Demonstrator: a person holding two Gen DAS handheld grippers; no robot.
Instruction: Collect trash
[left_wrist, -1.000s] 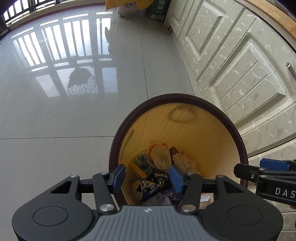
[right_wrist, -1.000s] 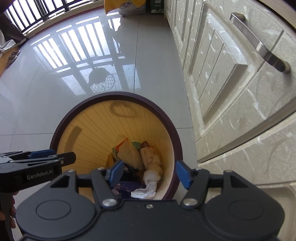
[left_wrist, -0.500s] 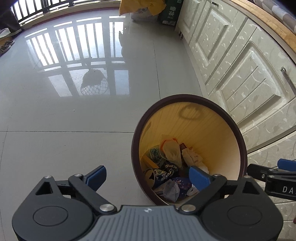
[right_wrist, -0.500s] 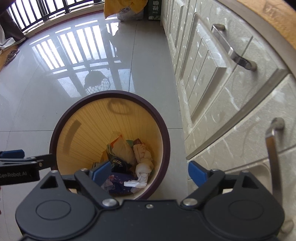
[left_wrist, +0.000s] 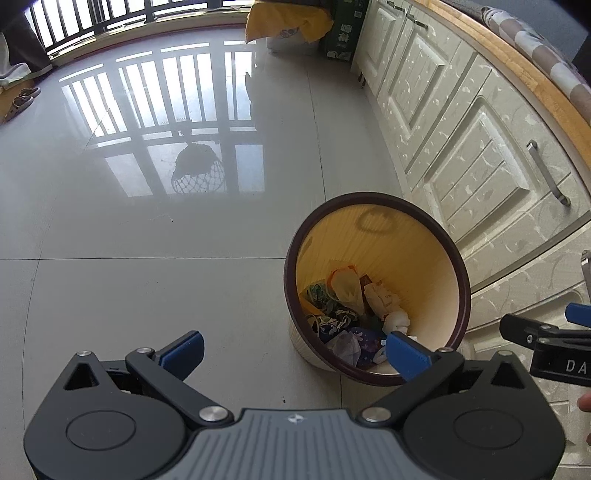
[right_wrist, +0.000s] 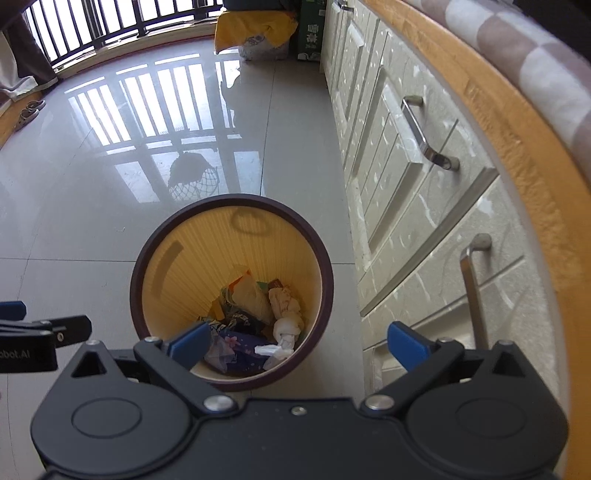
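Beside cabinets (right_wrist: 406, 206), upright bin (right_wrist: 321, 280), mouth seemingly upward

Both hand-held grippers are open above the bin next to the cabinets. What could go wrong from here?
1. The bin stands close to the cabinets; the right hand-held gripper, whose jaws have just been opening with nothing between them, might knock a handle.
2. The left hand-held gripper, also just opened and empty, hangs over the rim; a downward reach might tip the bin.
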